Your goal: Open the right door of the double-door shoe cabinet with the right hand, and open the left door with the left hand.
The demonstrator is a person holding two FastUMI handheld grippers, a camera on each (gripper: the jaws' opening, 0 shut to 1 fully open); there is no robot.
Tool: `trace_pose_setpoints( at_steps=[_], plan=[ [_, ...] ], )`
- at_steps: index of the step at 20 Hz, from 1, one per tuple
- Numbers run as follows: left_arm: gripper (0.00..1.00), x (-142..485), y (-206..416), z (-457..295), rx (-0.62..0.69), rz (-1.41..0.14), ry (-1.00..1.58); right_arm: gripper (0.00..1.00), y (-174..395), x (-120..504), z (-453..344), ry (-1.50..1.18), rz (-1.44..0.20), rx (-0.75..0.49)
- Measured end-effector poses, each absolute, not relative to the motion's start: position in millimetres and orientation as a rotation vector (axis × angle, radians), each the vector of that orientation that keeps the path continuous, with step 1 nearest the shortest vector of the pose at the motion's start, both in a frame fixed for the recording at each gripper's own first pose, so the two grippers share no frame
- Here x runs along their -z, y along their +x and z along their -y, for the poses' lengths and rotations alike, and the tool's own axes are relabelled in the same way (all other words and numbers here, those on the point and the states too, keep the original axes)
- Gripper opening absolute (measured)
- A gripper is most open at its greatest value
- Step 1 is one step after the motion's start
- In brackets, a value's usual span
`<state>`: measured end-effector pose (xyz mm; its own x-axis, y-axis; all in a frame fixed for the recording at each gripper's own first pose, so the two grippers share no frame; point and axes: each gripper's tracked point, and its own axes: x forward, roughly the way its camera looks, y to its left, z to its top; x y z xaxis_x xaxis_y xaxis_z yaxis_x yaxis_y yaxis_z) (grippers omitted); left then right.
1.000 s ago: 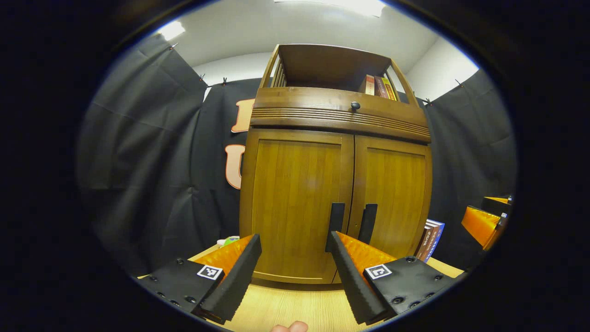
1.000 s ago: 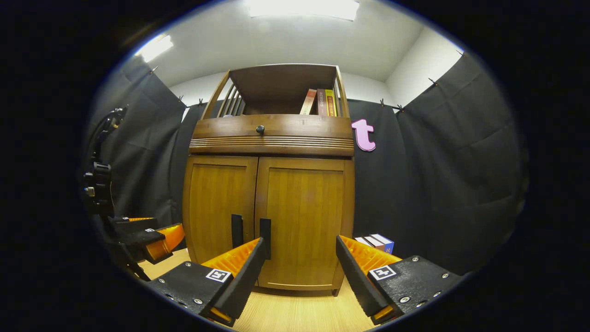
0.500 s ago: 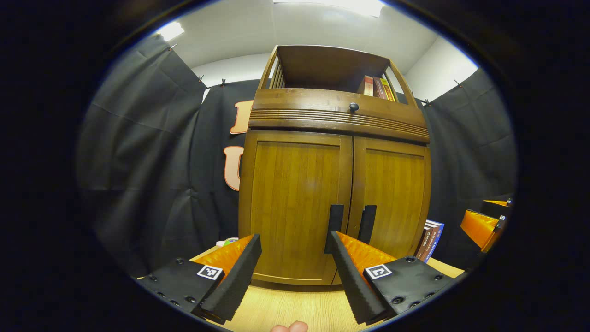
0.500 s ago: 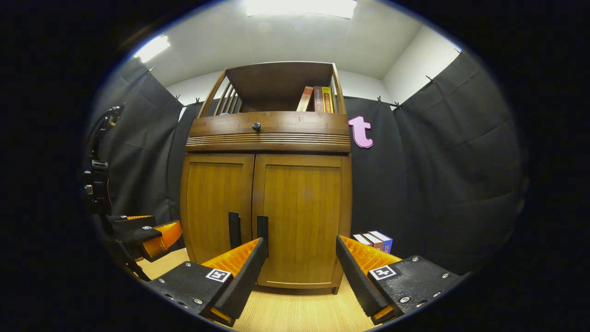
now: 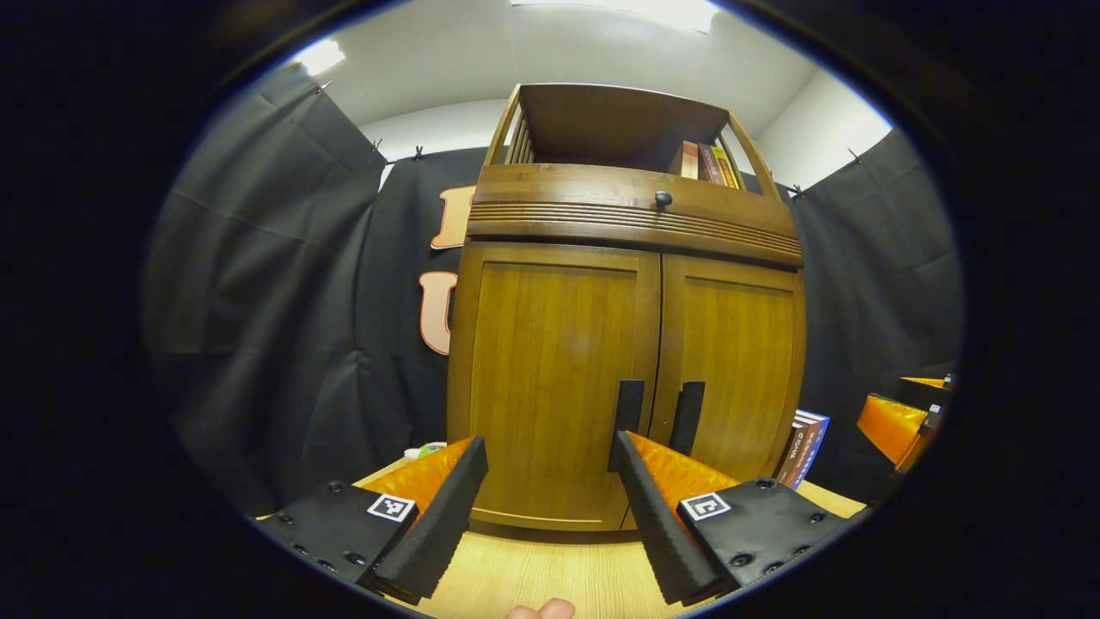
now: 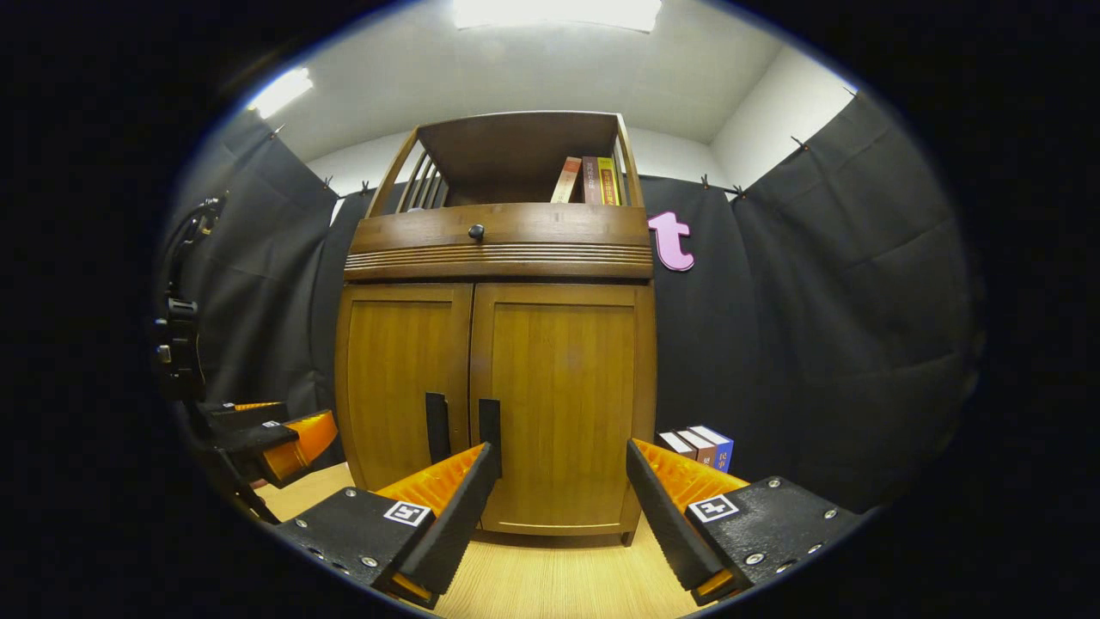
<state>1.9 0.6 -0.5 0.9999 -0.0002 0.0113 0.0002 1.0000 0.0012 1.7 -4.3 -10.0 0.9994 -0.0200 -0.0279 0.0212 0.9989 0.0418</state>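
1. Right gripper view: brown wooden double-door shoe cabinet [image 6: 494, 404] dead ahead on pale wood tabletop [image 6: 550, 585], both doors shut.
2. Right gripper [image 6: 559, 507] short of cabinet front, orange-and-black fingers [image 6: 451, 507] spread wide, holding nothing. Black vertical bar handle of right door [image 6: 490, 425] just above tip of view-left finger, so off-centre from gap.
3. Left gripper view: left gripper [image 5: 546, 507] likewise near cabinet, not touching, fingers [image 5: 653, 516] spread, empty. Black vertical bar handle of left door [image 5: 628, 408] just over tip of view-right finger; also off-centre.
4. Step in hand, by judgement: approach for right door first. Shift right gripper sideways till right-door handle sits mid-gap, then ease fwd so fingers straddle bar, close, pull back along door's arc about its outer hinge.
5. Handles sit close together at centre seam. Keep fingers on own bar only; risk of catching neighbour handle or jamming a finger into seam.
6. Same recipe for left door w/ left gripper; keep it clear while right door swings.
7. Misc: row of books [image 6: 593, 179] on top open shelf, small black round knob [image 6: 475, 231] on upper panel, coloured books [image 6: 700, 445] beside cabinet on right. Irrelevant; avoid bumping.
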Motion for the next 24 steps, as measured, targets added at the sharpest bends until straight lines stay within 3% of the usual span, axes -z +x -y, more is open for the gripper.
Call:
trace_pose_setpoints(
  at_steps=[10,16,17,24],
  plan=[
    [0.94,2,4,-5,-0.03,0.009,0.011,0.93,43,16,-7,0.06,-0.058,-0.012],
    [0.94,-2,4,-6,-0.065,0.027,0.022,0.93,100,19,-34,0.053,-0.042,-0.081],
    [0.99,-2,4,-6,-0.07,0.028,0.017,0.93,110,22,-41,0.062,-0.043,-0.091],
    [0.95,-5,5,-8,-0.092,0.031,0.017,0.94,181,51,-73,0.105,-0.11,-0.132]
  ],
)
